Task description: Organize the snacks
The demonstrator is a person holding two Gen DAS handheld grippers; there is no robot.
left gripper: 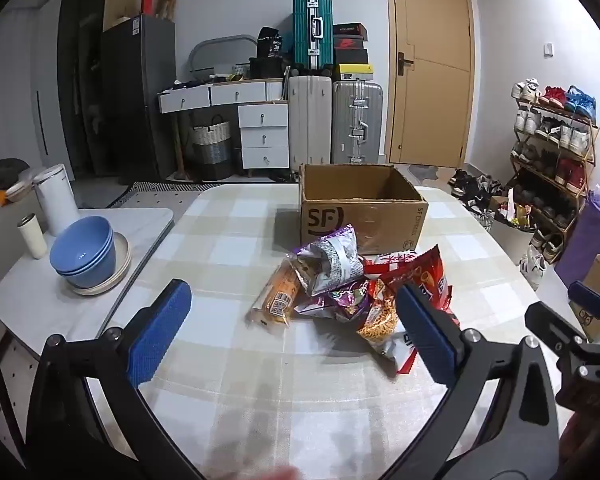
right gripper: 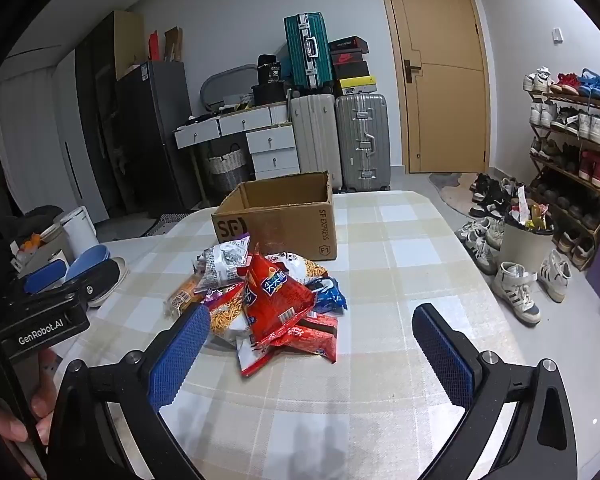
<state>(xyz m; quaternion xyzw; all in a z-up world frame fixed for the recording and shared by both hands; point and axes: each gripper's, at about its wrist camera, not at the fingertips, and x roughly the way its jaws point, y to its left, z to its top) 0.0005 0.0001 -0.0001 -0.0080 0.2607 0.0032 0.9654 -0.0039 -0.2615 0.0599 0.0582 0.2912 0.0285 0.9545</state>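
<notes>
I had both the left gripper point(left gripper: 296, 330) and right gripper point(right gripper: 308, 348) spread wide, empty, with the snack pile point(right gripper: 268, 296) at frame centre untouched.

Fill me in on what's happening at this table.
A person holds two handheld grippers over a checked table, sorting snacks. The left gripper and right gripper are both wide open and hold nothing. A pile of snack packets lies in front of them, none picked up yet. Behind it stands an open SF cardboard box, which looks empty from here.
</notes>
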